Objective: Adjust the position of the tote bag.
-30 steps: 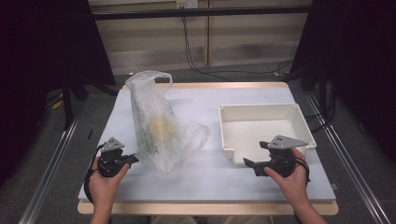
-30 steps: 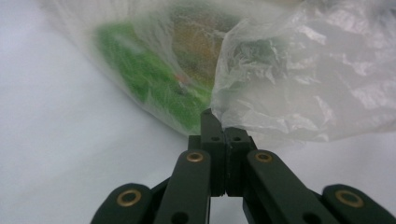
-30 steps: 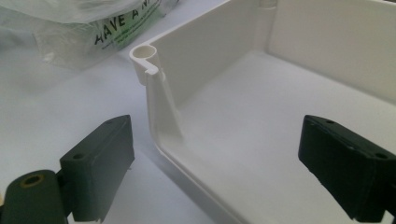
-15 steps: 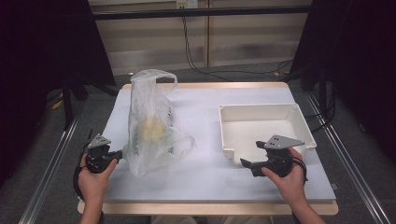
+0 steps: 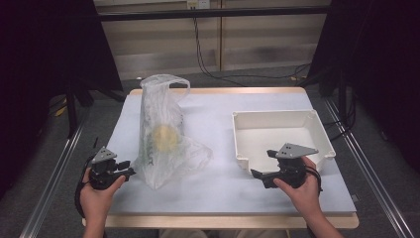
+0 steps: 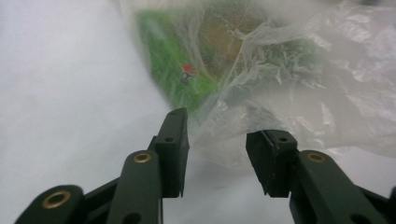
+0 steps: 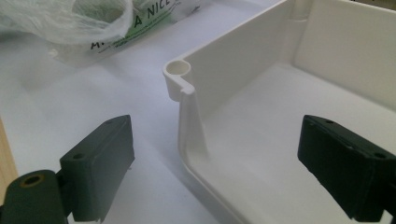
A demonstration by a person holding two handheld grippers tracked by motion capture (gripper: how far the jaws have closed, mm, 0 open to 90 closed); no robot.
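Plastic bag (image 5: 161, 139) stands upright (handles (image 5: 171, 82) topmost), base spreading rightward.

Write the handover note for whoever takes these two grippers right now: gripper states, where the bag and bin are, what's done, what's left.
Left gripper: open, jaws have just been opening; the edge of the plastic bag lies just ahead of them, not pinched.
Right gripper: open wide, holding nothing, jaws straddling the near corner wall of the white bin.
Bag: standing on the white table cover, left of the bin, with a yellowish round item and green print showing through the plastic.
Bin: looks empty.
Done: nothing is out of the bag yet.
Left, probably: grip the bag again, steady the bin, and move the contents into the bin.
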